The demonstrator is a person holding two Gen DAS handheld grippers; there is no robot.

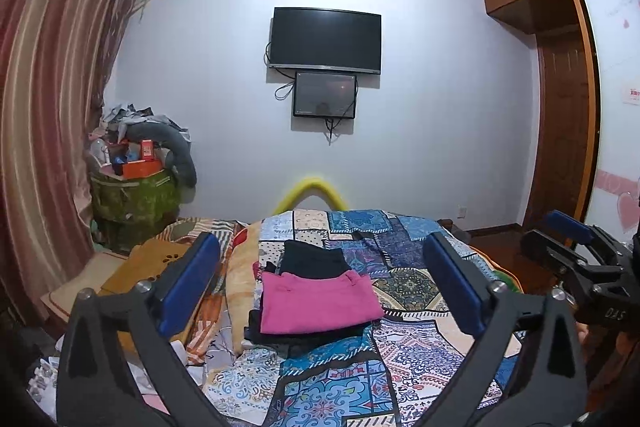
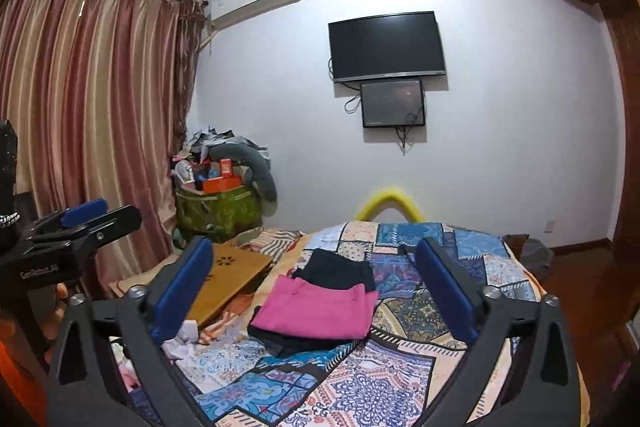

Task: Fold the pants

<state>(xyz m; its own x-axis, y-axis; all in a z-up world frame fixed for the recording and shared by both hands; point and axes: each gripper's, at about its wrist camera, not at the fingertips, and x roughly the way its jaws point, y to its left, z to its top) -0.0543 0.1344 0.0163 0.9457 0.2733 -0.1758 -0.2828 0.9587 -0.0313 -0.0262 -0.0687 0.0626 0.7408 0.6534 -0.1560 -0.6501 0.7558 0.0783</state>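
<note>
Both sets of tongs stand wide apart and empty: the left tongs (image 1: 320, 291) and the right tongs (image 2: 316, 291), black-framed with blue pads, hang above the near part of the bed, clear of the cloth. The folded pink cotton pants (image 1: 318, 301) lie flat on a dark folded garment (image 1: 312, 257), both on the patchwork blue-and-cream quilt (image 1: 408, 267).

Probable faults from here:
- The pink stack overhangs the dark layer beneath; a sideways nudge could slide it off.
- A low pass could snag the soft quilt and unsettle the stack.
- Grasping one layer alone would undo the fold.
</note>
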